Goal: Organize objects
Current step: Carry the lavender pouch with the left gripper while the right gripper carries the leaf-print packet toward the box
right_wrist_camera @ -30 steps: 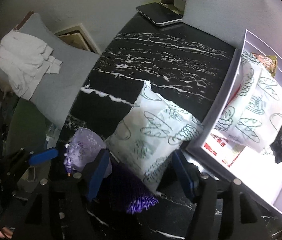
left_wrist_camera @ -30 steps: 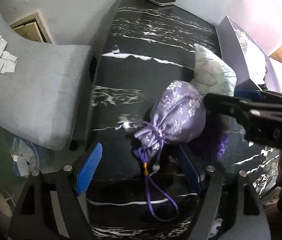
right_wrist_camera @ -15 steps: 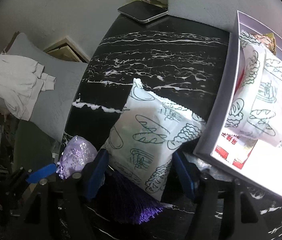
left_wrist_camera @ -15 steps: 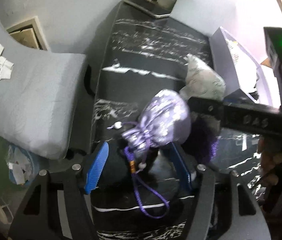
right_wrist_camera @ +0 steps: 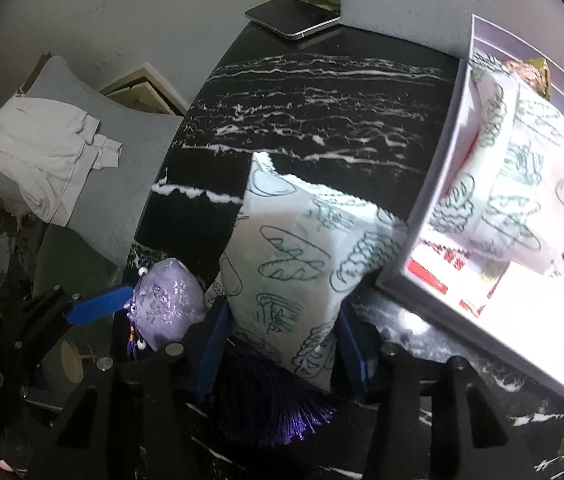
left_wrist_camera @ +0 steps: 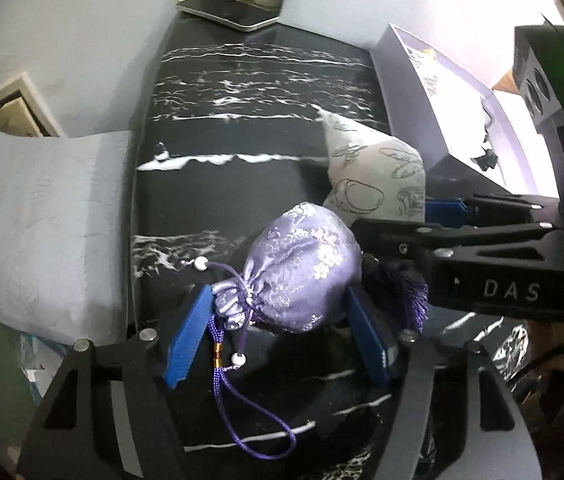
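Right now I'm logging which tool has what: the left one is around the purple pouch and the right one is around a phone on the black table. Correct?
Not quite. The right tool is around the white printed packet, not a phone, as the right wrist view shows. The left tool is indeed around the purple pouch on the black table.

A: The left wrist view looks steeply down from just behind its own blue fingers (left_wrist_camera: 186, 336), close over the black marble table (left_wrist_camera: 262, 80). The lavender pouch (left_wrist_camera: 301, 268) sits near the lens, low in the middle.

B: The right wrist view tilts down much the same, close over the printed packet (right_wrist_camera: 293, 256), with the open white box (right_wrist_camera: 433, 264) at its right edge.

A: Both face the far wall and the tablet (left_wrist_camera: 230, 12) at the table's end.

B: They share the table, pouch, packet, box and the grey cushion (right_wrist_camera: 130, 168). Each also catches the other gripper: the right one enters the left view from the right, the left one sits lower left in the right view.
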`<state>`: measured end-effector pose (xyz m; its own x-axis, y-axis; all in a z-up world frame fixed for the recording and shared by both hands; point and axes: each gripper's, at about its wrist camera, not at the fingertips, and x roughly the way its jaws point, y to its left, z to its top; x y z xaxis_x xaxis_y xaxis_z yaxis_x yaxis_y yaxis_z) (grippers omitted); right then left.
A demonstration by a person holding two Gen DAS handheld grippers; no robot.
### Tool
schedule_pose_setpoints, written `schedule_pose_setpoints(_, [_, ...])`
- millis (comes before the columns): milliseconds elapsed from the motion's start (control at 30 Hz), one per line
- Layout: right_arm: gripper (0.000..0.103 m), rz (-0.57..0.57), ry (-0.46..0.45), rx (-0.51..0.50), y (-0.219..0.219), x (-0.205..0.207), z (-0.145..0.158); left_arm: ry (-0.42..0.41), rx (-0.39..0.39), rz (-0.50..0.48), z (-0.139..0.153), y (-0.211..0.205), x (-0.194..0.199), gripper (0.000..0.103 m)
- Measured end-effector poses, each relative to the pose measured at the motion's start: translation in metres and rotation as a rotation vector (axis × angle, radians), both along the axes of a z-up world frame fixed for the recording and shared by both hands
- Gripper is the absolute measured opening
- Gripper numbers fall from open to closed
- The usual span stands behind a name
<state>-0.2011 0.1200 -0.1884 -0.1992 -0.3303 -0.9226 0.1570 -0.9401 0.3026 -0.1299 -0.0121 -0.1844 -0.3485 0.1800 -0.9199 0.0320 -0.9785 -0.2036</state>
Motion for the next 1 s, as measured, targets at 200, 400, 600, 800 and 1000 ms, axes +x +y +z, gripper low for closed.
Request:
schedule_pose_setpoints(200, [0.051, 0.023, -0.007, 0.003, 0.007, 0.018, -0.001, -0.012, -0.007, -0.049, 0.000, 0.021, 0.012, 0.063])
schedule_pose_setpoints(400, [0.051, 0.051, -0.007, 0.010, 0.017, 0.038, 0.001, -0.034, -0.015, -0.114, 0.001, 0.045, 0.034, 0.063])
schedule_pose_setpoints(600, [0.047, 0.067, -0.023, 0.021, 0.029, 0.068, 0.002, -0.062, 0.028, -0.091, 0.000, 0.058, 0.056, 0.063])
schedule_pose_setpoints(800, [0.047, 0.022, -0.031, 0.019, 0.062, 0.095, 0.001, -0.068, 0.042, -0.092, 0.001, 0.077, 0.073, 0.063])
schedule_pose_setpoints(1000, [0.047, -0.007, -0.039, 0.038, 0.091, 0.124, 0.002, -0.075, 0.036, -0.112, 0.002, 0.105, 0.087, 0.063])
